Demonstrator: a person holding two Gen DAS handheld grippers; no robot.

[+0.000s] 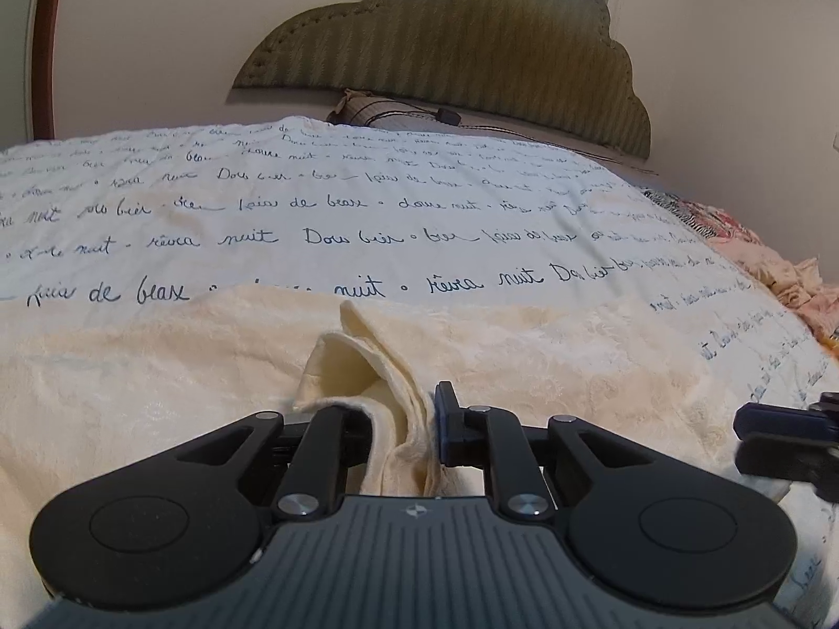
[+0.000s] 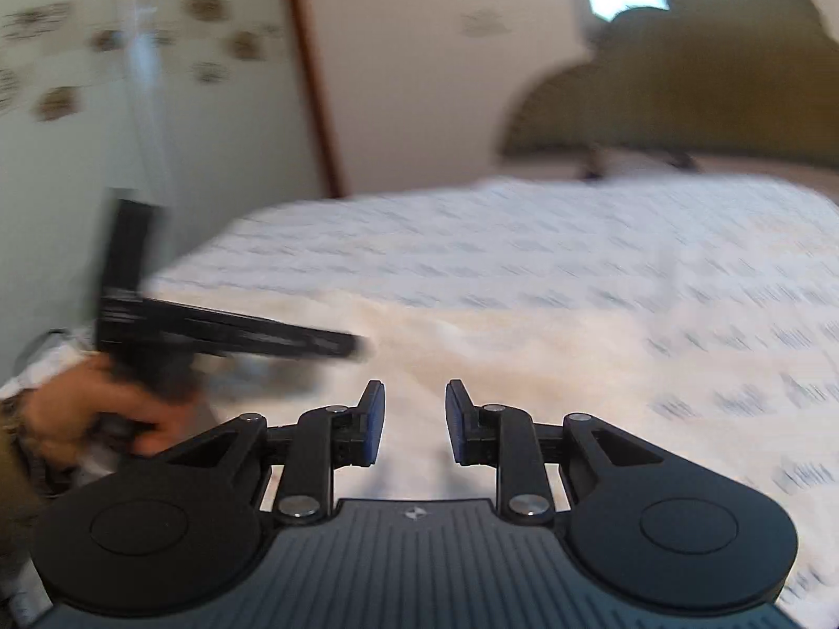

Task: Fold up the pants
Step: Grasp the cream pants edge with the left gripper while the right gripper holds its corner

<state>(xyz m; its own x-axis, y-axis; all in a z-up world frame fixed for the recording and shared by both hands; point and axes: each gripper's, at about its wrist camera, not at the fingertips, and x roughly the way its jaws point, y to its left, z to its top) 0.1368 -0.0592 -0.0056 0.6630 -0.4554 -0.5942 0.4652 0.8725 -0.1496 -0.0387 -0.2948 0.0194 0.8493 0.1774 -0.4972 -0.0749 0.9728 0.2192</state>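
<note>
Item: cream pants, textured fabric, spread flat across the near part of the bed over the script-printed bedspread. Headboard, padded and olive, stands at the far end; a floral cloth lies bunched at the right edge of the bed.

Left gripper: you have it clenched on a gathered corner of the pants, a wad of several layers pinched between the pads and standing up in a peak just above them. Which part of the garment this corner is, hem or waist, cannot be told from here.

Right gripper: released, pads apart, nothing between them, only cream fabric lying below. This view is blurred. Your left hand shows at its left edge, holding the other tool.

Progress, as judged: early to middle. The pants look laid out and one corner is taken up; no finished fold is visible, though the layers in your grip suggest the cloth may already be doubled there. Left to do: take a second corner with the free gripper, carry both across, lay the fold flat, repeat to a compact shape.
</note>
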